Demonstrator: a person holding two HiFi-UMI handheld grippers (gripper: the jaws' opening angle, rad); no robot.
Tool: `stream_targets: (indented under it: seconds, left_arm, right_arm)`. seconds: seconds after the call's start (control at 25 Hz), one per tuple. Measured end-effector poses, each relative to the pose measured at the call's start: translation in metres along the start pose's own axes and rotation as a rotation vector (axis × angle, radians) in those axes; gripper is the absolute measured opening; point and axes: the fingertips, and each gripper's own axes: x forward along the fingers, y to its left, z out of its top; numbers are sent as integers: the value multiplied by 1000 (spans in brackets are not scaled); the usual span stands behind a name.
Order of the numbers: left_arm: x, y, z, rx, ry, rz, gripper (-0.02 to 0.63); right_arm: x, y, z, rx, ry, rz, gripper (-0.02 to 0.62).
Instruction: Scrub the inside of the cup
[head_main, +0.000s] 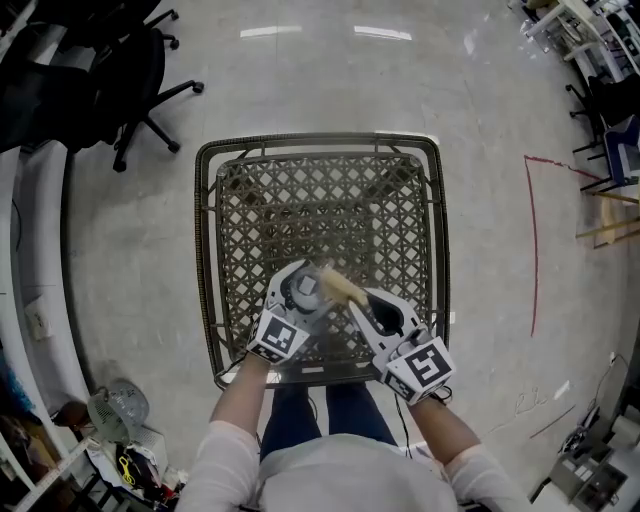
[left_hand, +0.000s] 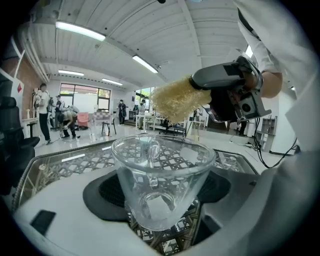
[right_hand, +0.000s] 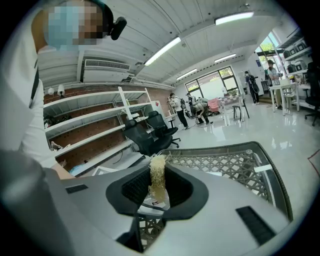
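The left gripper clamps a clear glass cup over the wicker desk. The right gripper pinches a straw-coloured scrubber, which sits just above the cup's rim.

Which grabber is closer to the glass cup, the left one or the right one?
Left. The left gripper has the glass cup clamped between its jaws. The right gripper holds a fibrous scrubber up near the cup's rim, not inside it, a bit away.
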Motion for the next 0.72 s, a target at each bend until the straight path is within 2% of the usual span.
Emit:
stream_targets:
  seconds: [0.36,0.72]
  left_arm:
    - [-22,1,46,61,-22,39,383]
    - [-53,5,99,141,-49,40,383]
  right_arm:
    - [-13,16,33,-39,-42,15,89]
    - [-20,50,80,-98,-131,25,89]
